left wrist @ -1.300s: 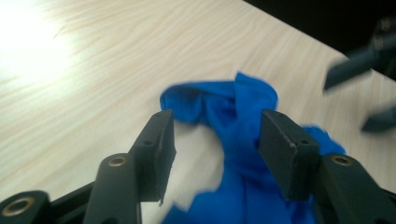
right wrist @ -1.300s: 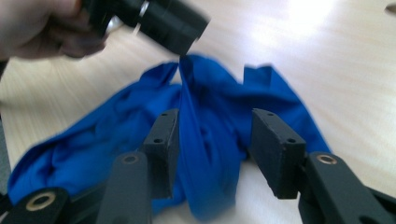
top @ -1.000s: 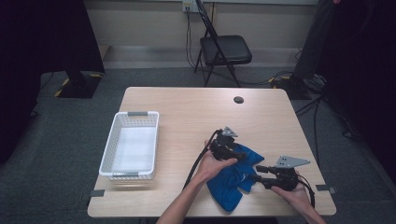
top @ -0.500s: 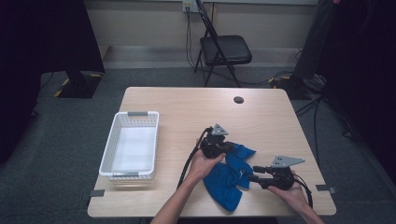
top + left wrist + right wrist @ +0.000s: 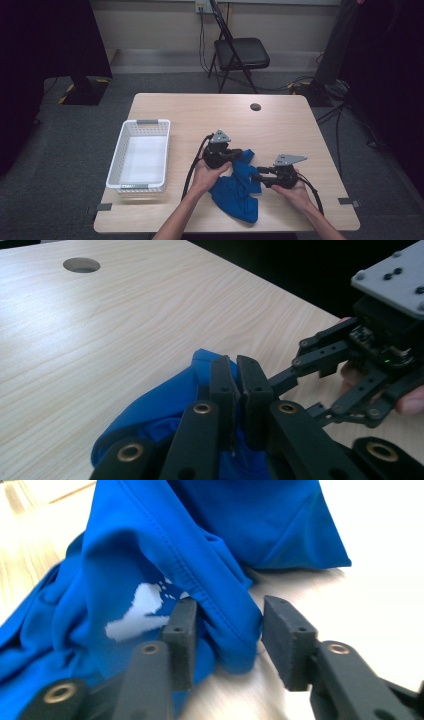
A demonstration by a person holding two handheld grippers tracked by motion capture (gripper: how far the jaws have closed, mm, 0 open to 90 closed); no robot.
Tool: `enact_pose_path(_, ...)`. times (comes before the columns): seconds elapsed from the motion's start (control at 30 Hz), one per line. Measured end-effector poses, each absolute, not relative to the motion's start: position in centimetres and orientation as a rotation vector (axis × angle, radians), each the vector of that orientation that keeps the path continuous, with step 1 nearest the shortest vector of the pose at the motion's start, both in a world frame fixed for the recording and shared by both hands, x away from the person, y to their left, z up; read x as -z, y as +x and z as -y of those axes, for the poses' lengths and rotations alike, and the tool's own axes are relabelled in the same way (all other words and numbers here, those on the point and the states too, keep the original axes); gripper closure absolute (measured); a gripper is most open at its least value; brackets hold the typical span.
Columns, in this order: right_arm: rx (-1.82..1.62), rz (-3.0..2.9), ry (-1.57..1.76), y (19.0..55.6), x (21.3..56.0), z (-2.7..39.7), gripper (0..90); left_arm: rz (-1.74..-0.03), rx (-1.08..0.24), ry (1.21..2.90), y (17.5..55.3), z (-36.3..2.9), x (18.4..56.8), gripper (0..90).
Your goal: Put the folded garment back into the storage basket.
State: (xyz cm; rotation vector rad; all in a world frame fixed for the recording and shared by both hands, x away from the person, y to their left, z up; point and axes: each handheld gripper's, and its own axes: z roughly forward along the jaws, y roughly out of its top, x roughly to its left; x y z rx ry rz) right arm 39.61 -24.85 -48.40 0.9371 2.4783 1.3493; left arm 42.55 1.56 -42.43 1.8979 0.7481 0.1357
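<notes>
Light wooden counter [image 5: 280,125] carries a white slatted plastic basket [image 5: 140,156] at its left. Crumpled blue fabric garment [image 5: 235,187] lies right of the basket, near the front edge, long axis running diagonally from far right toward the front. Left tongs [image 5: 239,156] are clamped on the garment's far end. Right tongs [image 5: 256,177], jaws just closing, straddle a hemmed fold, not yet pressing.
</notes>
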Motion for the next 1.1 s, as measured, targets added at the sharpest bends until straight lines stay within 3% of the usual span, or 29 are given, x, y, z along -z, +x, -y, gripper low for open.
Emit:
enact_pose_path(0.07,-1.354,-2.492,0.923,39.6,48.5,24.5,79.2,-0.755,-0.146,1.892,42.4,-1.9,42.4,86.8)
enact_pose_path(0.13,-1.368,-2.487,0.918,39.4,48.2,24.6,83.4,-0.768,-0.156,1.878,42.3,-2.4,42.3,86.9)
enact_pose_path(0.6,-1.484,-2.307,0.919,38.1,43.6,26.7,84.6,-0.724,-0.286,1.815,39.6,-2.4,38.8,87.1)
enact_pose_path(1.1,-1.528,-2.214,0.818,36.7,38.1,27.4,84.7,-0.747,-0.302,1.717,37.2,-3.7,37.4,87.1)
